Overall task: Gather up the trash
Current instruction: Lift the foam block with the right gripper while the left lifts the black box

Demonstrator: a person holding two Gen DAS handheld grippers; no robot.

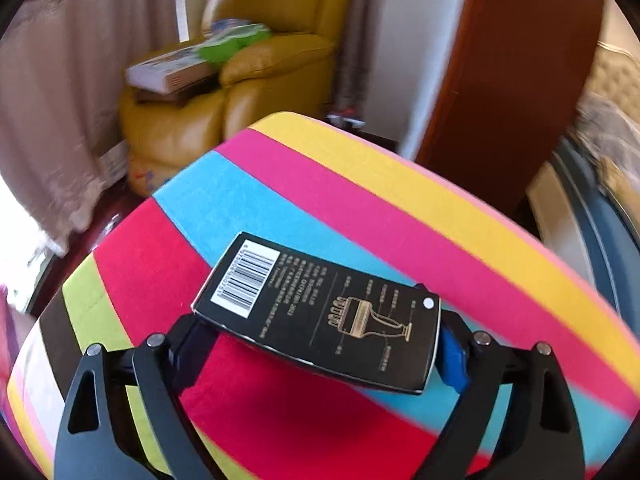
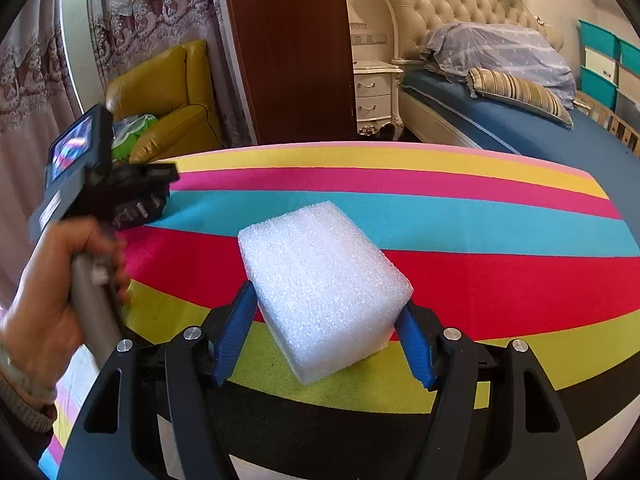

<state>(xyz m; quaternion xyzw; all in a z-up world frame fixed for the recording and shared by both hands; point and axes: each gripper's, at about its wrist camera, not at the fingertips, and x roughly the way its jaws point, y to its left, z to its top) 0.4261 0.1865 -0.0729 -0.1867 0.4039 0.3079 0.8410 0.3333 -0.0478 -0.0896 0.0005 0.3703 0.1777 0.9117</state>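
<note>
The black box (image 1: 320, 316) is clamped in the left gripper (image 1: 320, 344) at frame centre; the foam block (image 2: 324, 292) sits between the right gripper (image 2: 324, 344) jaws – pads touching both sides – above the striped counter (image 2: 480, 216). Both grips should be kept firm and level during transfer.

Cloth, card, foam and leather

The striped cloth (image 2: 480, 216) looked matt and napped; the black box (image 1: 320, 316) was smooth, slightly glossy card; the white foam block (image 2: 324, 288) rough and pebbly; the yellow armchair (image 1: 276, 64) shiny leather.
</note>
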